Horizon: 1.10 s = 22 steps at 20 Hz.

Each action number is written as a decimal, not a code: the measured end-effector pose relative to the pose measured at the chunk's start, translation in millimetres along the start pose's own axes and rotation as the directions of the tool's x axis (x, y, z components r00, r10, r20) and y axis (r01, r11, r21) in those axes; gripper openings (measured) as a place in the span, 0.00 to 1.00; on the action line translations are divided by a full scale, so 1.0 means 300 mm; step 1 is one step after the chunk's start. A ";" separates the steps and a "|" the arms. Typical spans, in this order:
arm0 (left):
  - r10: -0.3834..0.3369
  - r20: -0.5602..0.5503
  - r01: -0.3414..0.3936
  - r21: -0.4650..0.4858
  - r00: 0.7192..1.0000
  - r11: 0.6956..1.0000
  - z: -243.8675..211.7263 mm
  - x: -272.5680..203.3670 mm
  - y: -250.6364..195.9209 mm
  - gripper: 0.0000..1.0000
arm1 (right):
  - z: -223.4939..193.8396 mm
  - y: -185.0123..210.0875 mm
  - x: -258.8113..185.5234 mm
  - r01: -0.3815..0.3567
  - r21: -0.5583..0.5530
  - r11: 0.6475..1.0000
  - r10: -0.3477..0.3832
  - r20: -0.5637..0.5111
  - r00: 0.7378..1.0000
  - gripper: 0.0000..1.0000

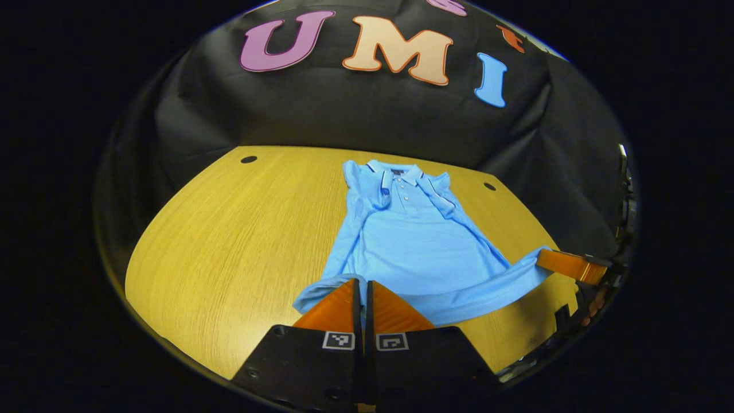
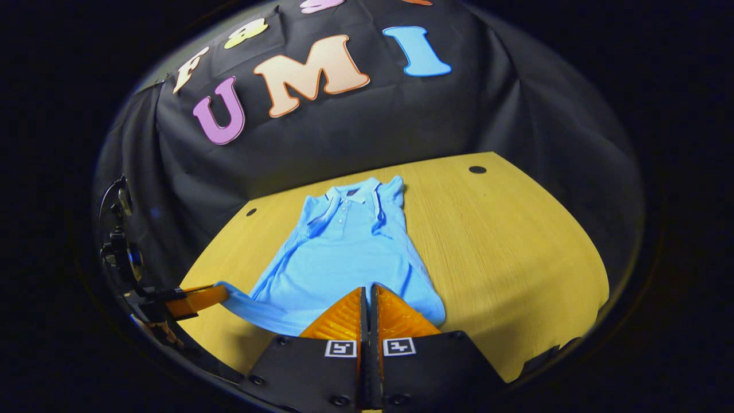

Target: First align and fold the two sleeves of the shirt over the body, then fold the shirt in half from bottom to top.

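A light blue polo shirt lies on the wooden table, collar at the far end, both sleeves folded in over the body. My left gripper is shut on the near hem at its left corner. My right gripper is shut on the same hem at its right corner. In the left gripper view the right gripper pulls its corner of the hem out to the right. In the right gripper view the shirt stretches toward the left gripper, which holds the hem's other corner slightly off the table.
The table has bare wood on both sides of the shirt and two small dark holes near its far corners. Black cloth walls close the booth behind and beside it.
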<state>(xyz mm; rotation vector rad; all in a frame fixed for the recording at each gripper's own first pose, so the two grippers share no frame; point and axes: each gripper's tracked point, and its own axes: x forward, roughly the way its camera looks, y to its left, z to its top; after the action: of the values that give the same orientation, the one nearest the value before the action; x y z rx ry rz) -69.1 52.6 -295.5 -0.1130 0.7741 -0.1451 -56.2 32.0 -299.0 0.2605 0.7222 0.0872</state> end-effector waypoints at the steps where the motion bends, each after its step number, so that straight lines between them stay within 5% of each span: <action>1: 0.001 0.014 -0.001 -0.003 1.000 1.000 0.037 0.018 0.006 0.00 | 0.040 0.005 0.025 -0.001 0.002 1.000 0.001 0.013 1.000 0.03; 13: -0.023 0.107 0.020 0.028 0.994 0.999 0.434 0.340 0.053 0.00 | 0.424 0.059 0.362 0.000 0.023 1.000 -0.003 0.137 0.991 0.02; 22: -0.038 0.147 0.037 0.005 0.988 0.999 0.645 0.674 0.127 0.00 | 0.565 0.023 0.713 0.061 0.045 0.997 -0.068 0.172 0.983 0.03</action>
<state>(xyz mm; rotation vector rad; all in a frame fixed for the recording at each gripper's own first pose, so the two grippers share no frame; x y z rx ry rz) 213.0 64.7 -302.9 -0.1347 0.6243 -0.1713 216.3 39.8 -312.4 0.2786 0.5593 -0.0116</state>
